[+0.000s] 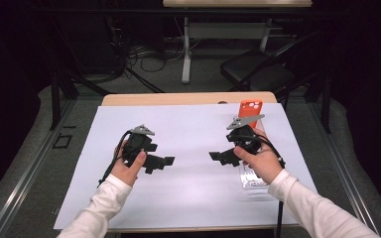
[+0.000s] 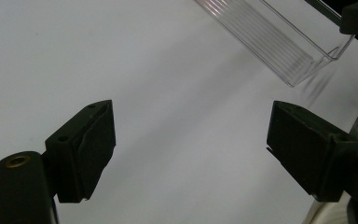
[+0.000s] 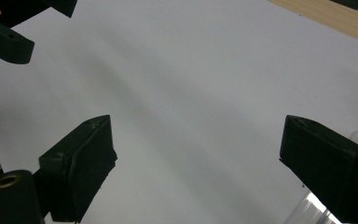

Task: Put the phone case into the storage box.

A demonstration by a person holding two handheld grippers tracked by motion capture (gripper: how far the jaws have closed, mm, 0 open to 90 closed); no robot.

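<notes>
Clear tray (image 1: 252,177) near the white sheet's right edge: mostly hidden under the right hand (image 1: 260,161), far end not visible. Orange phone case (image 1: 250,106) by the far edge: lower part hidden behind the right gripper (image 1: 221,156). In the left gripper view the tray (image 2: 279,39) is cut off at the top edge.

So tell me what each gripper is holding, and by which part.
Nothing is held. The left gripper and the right gripper both have open jaws over bare white paper.

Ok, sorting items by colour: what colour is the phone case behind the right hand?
Orange phone case, clearest in the high view.
</notes>
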